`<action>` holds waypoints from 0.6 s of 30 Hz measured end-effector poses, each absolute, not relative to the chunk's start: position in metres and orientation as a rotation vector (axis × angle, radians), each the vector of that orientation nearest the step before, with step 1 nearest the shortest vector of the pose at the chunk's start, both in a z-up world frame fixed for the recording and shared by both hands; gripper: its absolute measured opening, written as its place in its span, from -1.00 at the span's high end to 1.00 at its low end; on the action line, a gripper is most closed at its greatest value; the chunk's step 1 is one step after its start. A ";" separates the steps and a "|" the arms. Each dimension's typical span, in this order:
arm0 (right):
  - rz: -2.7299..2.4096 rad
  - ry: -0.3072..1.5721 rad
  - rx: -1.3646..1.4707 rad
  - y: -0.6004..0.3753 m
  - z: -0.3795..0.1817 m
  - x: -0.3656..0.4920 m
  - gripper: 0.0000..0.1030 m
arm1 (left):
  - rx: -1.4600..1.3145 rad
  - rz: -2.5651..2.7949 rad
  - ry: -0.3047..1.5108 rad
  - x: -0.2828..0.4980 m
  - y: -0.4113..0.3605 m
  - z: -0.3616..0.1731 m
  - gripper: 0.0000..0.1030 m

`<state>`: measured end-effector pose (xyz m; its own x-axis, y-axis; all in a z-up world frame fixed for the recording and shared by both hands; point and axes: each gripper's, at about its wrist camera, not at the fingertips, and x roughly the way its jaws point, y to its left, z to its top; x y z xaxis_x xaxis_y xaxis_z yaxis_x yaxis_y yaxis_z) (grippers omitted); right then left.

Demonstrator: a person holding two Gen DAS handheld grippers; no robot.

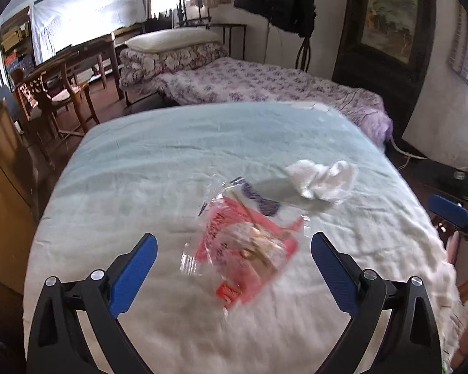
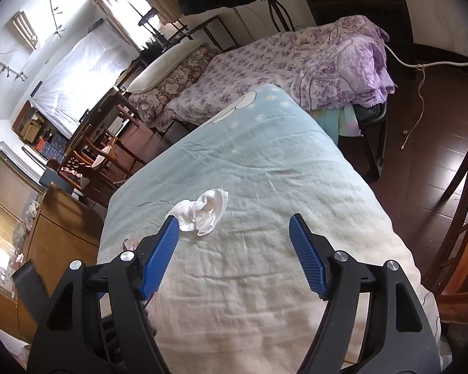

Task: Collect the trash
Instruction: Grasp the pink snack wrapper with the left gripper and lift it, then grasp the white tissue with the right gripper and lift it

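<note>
Left tongs [image 1: 234, 243] wide apart, right tongs [image 2: 234, 224] likewise

A clear plastic wrapper [image 1: 243, 246] with red printed panels and some purple print at its top edge lies flat and crinkled on the pale blue cover, at the centre of the left wrist view, slightly blurred. It runs on a slant from upper right to lower left, and something yellowish shows through the film near its middle. A crumpled white tissue [image 1: 323, 182] lies up and to the right of it, close by but apart, casting a grey shadow to its left. In the right wrist view the tissue [image 2: 202, 213] sits left of centre, wadded into loose folds, resting on the same cover.
</note>
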<state>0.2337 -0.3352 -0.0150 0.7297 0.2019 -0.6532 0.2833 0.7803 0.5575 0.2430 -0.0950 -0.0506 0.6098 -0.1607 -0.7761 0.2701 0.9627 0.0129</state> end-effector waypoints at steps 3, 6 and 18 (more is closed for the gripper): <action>-0.043 0.778 0.677 -0.331 -0.016 0.236 -0.38 | 0.130 -0.223 0.915 0.255 -0.090 -0.063 -0.82; -0.045 0.784 0.647 -0.326 -0.017 0.237 -0.38 | 0.113 -0.220 0.919 0.256 -0.083 -0.063 0.04; -0.061 0.813 0.642 -0.329 -0.025 0.242 -0.38 | 0.044 -0.157 0.838 0.204 -0.041 -0.012 0.11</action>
